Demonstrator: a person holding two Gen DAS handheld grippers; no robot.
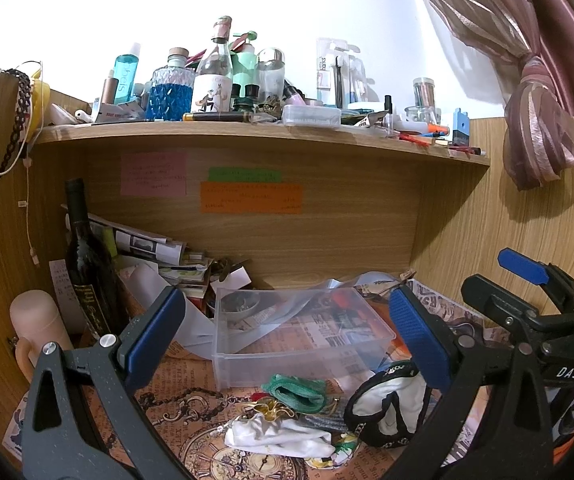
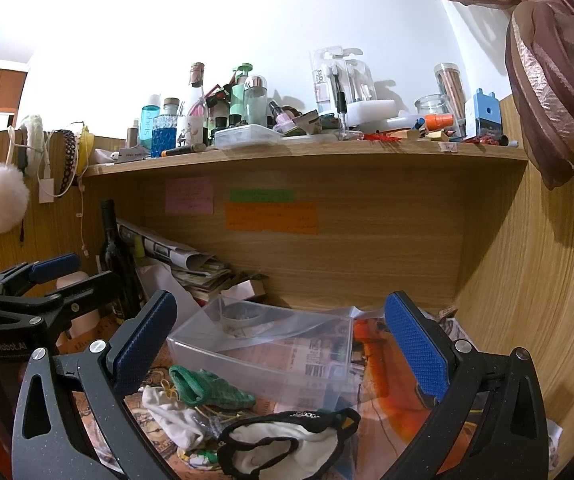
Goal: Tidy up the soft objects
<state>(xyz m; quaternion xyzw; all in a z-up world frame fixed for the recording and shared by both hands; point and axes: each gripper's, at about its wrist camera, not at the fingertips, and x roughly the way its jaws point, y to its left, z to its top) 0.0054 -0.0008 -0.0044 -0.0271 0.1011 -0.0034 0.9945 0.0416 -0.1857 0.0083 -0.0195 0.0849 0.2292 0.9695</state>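
Observation:
Soft items lie on the patterned desk mat: a green knitted pouch [image 1: 297, 392] [image 2: 207, 388], a white cloth [image 1: 279, 436] [image 2: 171, 412], and a white-and-black garment [image 1: 391, 404] [image 2: 283, 444]. A clear plastic bin [image 1: 299, 332] [image 2: 263, 340] stands just behind them, holding nothing soft. My left gripper [image 1: 287, 336] is open and empty, above the pile. My right gripper [image 2: 283, 340] is open and empty, above the garment. Each gripper shows in the other's view, the right gripper [image 1: 527, 304] at the right edge and the left gripper [image 2: 39, 284] at the left.
A dark wine bottle [image 1: 87, 264] and stacked papers [image 1: 159, 252] stand at the back left under a crowded shelf [image 1: 263, 136] of bottles and jars. Wooden walls close the left, back and right. A curtain [image 1: 535, 120] hangs at the right.

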